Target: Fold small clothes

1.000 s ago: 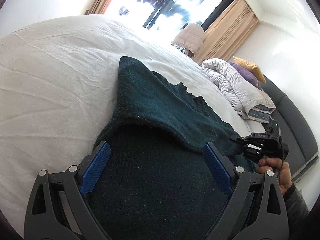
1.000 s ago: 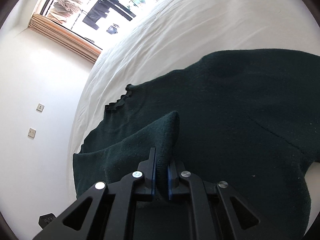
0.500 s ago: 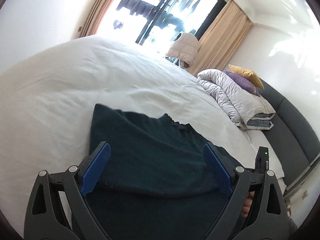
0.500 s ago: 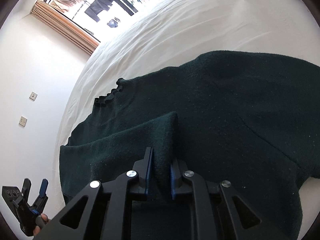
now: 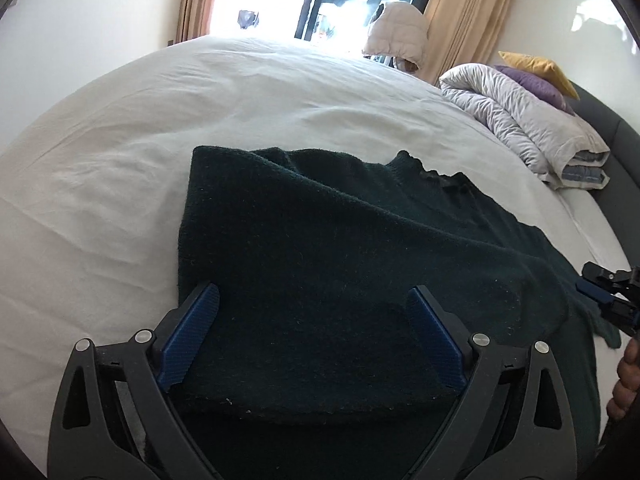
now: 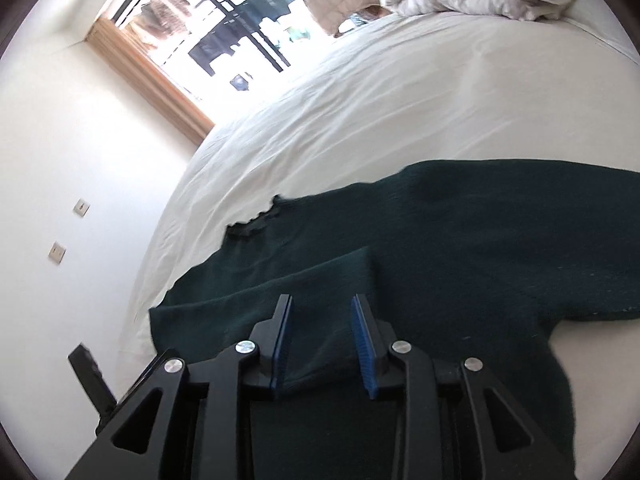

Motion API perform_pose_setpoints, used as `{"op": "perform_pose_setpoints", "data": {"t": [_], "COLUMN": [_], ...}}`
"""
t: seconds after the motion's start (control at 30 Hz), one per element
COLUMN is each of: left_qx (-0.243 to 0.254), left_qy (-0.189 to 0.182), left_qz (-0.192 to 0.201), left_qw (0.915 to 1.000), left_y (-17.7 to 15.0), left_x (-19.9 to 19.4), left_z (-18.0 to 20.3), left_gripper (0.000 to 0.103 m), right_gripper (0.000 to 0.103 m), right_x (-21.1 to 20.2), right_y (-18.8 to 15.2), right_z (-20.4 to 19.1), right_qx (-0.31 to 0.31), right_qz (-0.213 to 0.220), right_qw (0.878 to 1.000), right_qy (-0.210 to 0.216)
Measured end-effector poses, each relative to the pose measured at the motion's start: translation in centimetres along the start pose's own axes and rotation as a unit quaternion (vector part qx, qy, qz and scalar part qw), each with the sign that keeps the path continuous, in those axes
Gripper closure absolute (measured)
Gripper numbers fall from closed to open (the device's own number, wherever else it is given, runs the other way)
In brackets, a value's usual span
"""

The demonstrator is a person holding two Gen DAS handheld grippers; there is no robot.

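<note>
Right wrist view: your right gripper [image 6: 324, 340] has just been opening, releasing the sweater [image 6: 460, 240] sleeve; left gripper [image 5: 314, 336] gapes. Next, fold toward twelve o'clock.

The dark green knit sweater [image 5: 320, 248] lies on the white bed [image 5: 200, 120], one side folded over, scalloped collar toward the window.

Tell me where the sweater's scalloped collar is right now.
The scalloped collar lies on the white bed sheet at the far edge of the dark green sweater, towards the rolled duvet; in the right wrist view it shows left of centre.
</note>
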State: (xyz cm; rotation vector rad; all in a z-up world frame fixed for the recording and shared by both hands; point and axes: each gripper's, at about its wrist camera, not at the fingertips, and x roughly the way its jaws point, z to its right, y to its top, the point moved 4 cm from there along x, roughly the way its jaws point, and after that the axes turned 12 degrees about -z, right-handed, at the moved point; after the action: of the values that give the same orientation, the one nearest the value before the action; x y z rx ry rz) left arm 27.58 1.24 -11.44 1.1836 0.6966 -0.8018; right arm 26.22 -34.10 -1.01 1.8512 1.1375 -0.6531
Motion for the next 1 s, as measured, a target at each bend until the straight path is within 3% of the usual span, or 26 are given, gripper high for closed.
{"op": "perform_pose_setpoints", "data": {"t": [0.07,0.17,0.2,0.23,0.27,0.33,0.37,0.4,0.43,0.5,0.63,0.8,0.9,1.0], "left_qx": [0.003,0.0,-0.001,-0.001,-0.001,0.0,0.0,0.0,0.0,-0.002,-0.001,0.0,0.003,0.005], "left_qy": [0.005,-0.003,-0.006,-0.007,-0.008,-0.007,-0.006,-0.005,-0.006,-0.008,-0.005,-0.003,0.002,0.007], "left_qz": [0.0,0.002,0.002,0.003,0.003,0.004,0.004,0.004,0.004,0.004,0.004,0.004,0.003,0.002], "left_qw": [1.0,1.0,1.0,1.0,1.0,1.0,1.0,1.0,1.0,1.0,1.0,1.0,1.0,1.0], "left_y": [0.0,-0.3,-0.3,-0.2,-0.2,-0.2,-0.2,-0.2,-0.2,-0.2,-0.2,-0.2,-0.2,-0.2], "left_x": [0.3,0.6,0.5,0.7,0.7,0.8,0.8,0.8,0.6,0.6,0.6,0.6,0.6,0.8], "left_z": [0.0,-0.5,-0.6,-0.6,-0.6,-0.6,-0.6,-0.5,-0.6,-0.6,-0.5,-0.5,-0.4,-0.4], "left_gripper": [0.007,0.007,0.007,0.007,0.007,0.007,0.007,0.007,0.007,0.007,0.007,0.007,0.007,0.007], "right_gripper": [0.07,0.07,0.077,0.095,0.103,0.103,0.091,0.077,0.058,0.051,0.048,0.048,0.048,0.05], "right_x": [1.7,3.9,4.8,4.9,4.7,3.2,1.7,-0.7,-2.8,-7.6,-16.6,-23.4,-24.0,-23.4], "right_y": [-0.7,-0.9,-0.8,-0.7,-0.6,-0.6,-0.8,-0.9,-1.2,-1.8,-4.4,-10.0,-11.8,-12.2], "right_z": [-1.5,-0.6,1.0,2.2,3.5,6.0,7.1,8.7,9.9,13.2,22.4,33.6,36.3,37.9], "right_qx": [-0.03,-0.02,0.005,0.019,0.032,0.064,0.076,0.091,0.101,0.135,0.242,0.404,0.442,0.464], "right_qz": [-0.025,-0.048,-0.062,-0.062,-0.061,-0.052,-0.038,-0.011,0.014,0.076,0.164,0.23,0.239,0.246], "right_qw": [0.999,0.998,0.998,0.997,0.996,0.994,0.995,0.996,0.995,0.987,0.956,0.882,0.862,0.846], "right_qy": [0.016,0.027,0.027,0.039,0.053,0.066,0.055,0.016,0.002,0.034,0.038,0.075,0.072,0.097]}}
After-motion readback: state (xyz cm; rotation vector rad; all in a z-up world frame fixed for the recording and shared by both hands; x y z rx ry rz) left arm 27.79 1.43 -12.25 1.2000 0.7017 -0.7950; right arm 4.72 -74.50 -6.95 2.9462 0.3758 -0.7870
